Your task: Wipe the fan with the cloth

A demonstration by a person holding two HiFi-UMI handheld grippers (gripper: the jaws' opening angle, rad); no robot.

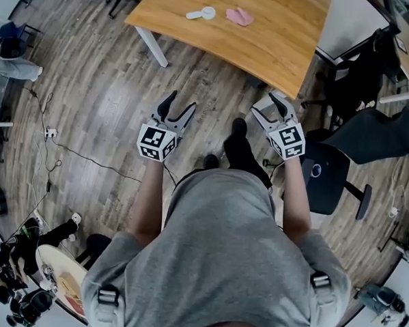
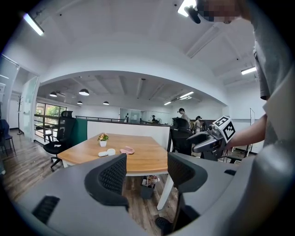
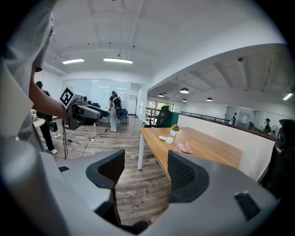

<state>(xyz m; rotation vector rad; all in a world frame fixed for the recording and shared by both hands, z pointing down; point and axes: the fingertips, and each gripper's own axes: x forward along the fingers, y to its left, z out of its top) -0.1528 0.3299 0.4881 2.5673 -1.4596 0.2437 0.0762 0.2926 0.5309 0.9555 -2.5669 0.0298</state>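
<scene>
- Task judged not yet begun: nothing wiped, nothing picked up.
- Left gripper [image 1: 182,101] held short of the counter [image 1: 265,43], over the wooden floor; jaws apart, nothing between them.
- Right gripper [image 1: 266,104] held just short of the counter's near edge; jaws apart, empty.
- Pink cloth [image 1: 239,17] noted lying on the counter, toward its far side; small white fan [image 1: 202,14] near it, not touching.
- Left to do, by judgement: counter to be reached, cloth taken up, fan steadied and wiped.
</scene>
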